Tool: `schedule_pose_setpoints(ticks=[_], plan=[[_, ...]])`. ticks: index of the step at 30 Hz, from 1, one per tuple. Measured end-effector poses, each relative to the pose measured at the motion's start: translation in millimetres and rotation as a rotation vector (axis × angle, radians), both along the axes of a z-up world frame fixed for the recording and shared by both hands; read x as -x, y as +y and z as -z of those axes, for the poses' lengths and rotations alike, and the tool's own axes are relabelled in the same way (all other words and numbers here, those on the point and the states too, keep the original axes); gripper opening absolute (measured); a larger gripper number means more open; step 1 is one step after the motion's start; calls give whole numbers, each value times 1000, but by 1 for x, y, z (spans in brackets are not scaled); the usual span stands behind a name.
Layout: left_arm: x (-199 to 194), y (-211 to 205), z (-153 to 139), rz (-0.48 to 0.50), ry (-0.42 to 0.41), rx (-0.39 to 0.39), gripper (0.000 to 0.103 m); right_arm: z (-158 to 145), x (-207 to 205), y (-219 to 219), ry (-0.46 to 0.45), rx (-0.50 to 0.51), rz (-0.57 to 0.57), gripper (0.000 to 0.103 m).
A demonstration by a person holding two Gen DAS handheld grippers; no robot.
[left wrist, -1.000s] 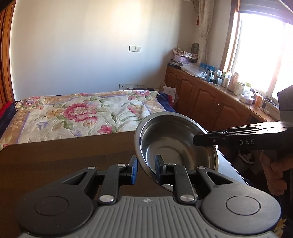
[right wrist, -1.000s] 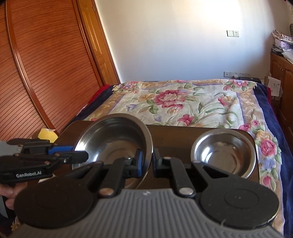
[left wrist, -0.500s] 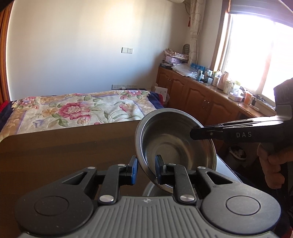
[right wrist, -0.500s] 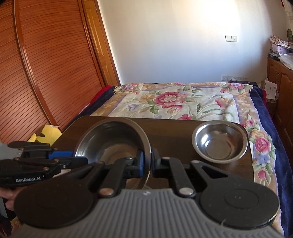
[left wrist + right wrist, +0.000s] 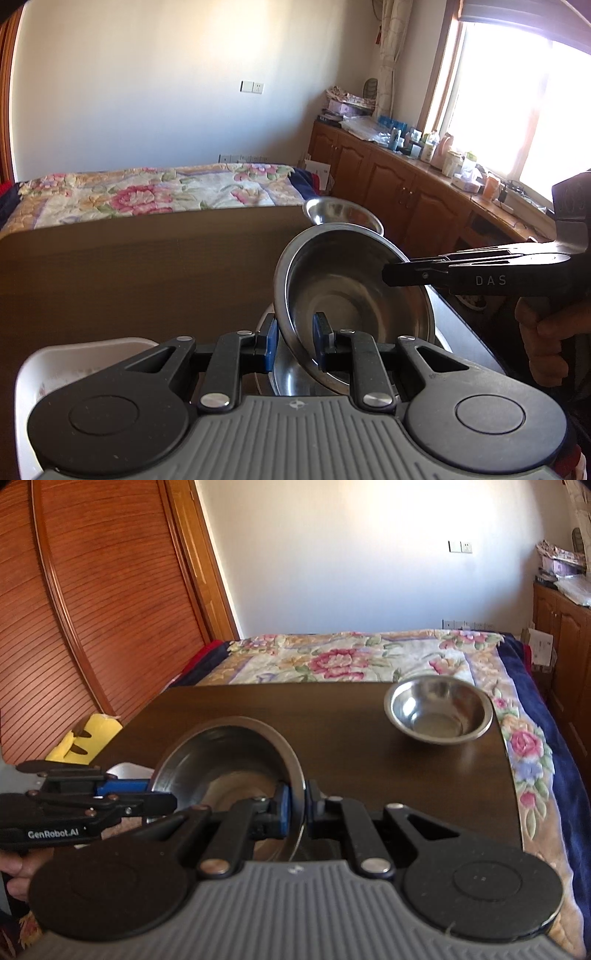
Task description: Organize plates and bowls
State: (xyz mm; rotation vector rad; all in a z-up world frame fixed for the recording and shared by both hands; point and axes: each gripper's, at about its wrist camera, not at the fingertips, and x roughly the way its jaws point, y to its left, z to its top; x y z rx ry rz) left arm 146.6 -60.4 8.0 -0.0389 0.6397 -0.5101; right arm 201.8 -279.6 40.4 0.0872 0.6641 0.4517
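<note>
A large steel bowl [image 5: 354,291] [image 5: 225,760] hangs tilted above the near part of the dark wooden table [image 5: 332,723], held from both sides. My left gripper [image 5: 295,332] is shut on its near rim, seen at the left in the right wrist view [image 5: 162,805]. My right gripper [image 5: 299,805] is shut on the opposite rim, seen from the side in the left wrist view [image 5: 391,275]. A smaller steel bowl [image 5: 439,712] [image 5: 340,212] stands upright at the table's far right corner. Another steel dish [image 5: 288,373] lies under the held bowl, mostly hidden.
A white tray [image 5: 74,354] sits at the near left beside my left gripper. A bed with a floral cover [image 5: 351,657] lies beyond the table. Wooden cabinets [image 5: 399,188] line the right wall, and a slatted wooden door [image 5: 92,609] stands at the left.
Both grippers have drawn back and down toward the near edge with the large bowl. The small bowl now looks farther away, and the white tray and the steel dish underneath have come into view.
</note>
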Motion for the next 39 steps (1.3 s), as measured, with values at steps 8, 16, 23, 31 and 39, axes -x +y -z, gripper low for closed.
schedule_pose_setpoints(ticks=[8,16,23,31,39], plan=[[7,-1,14,11,26,-12,22,10,11,0,4,19,3,11],[7,-6,23,22,39,-37,22,24,14,-2,28,21,7,11],[8,-10,28,26,26,-63,22,28,17,-2,23,35,6,11],[9,-14,30,23,-13,-104,22,27,24,10,-30,141,-28,11],[9,-7,26,3,-39,-87,22,24,24,18,-55,214,-56,11]])
